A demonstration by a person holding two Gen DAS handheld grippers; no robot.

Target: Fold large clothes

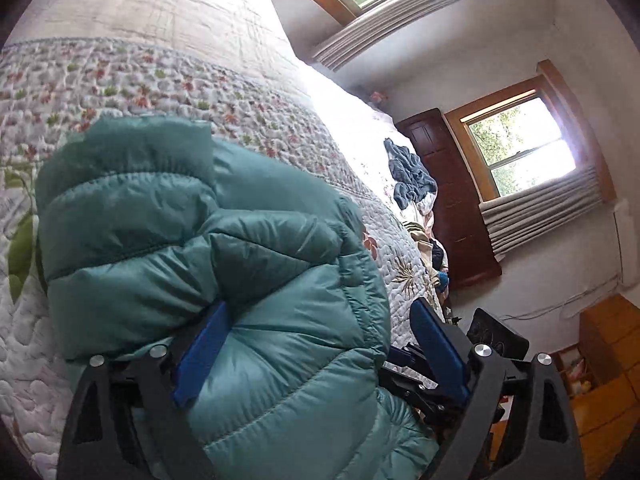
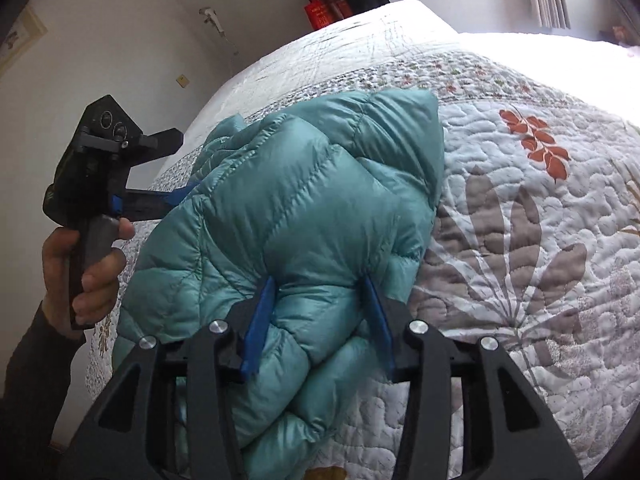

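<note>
A teal puffer jacket (image 1: 160, 220) lies bunched into a thick bundle on a floral quilted bed (image 1: 160, 80). My left gripper (image 1: 320, 306) is open and straddles one end of the bundle. Its left finger (image 1: 204, 344) presses into a fold, while the right finger (image 1: 440, 348) stands clear of the fabric. In the right wrist view the jacket (image 2: 320, 180) fills the middle over the quilt (image 2: 520, 240). My right gripper (image 2: 318, 280) is shut on a puffy fold at the near end. A hand (image 2: 92, 276) holds the left tool's black housing (image 2: 100, 148) on the bundle's far left side.
A crumpled blue garment (image 1: 412, 172) and other clothes lie at the bed's far edge. Beyond stand a dark wooden door (image 1: 452, 200) and a window (image 1: 524, 144). A wooden dresser (image 1: 608, 360) stands at the lower right. Hangers with a red item (image 2: 320, 12) hang on the wall.
</note>
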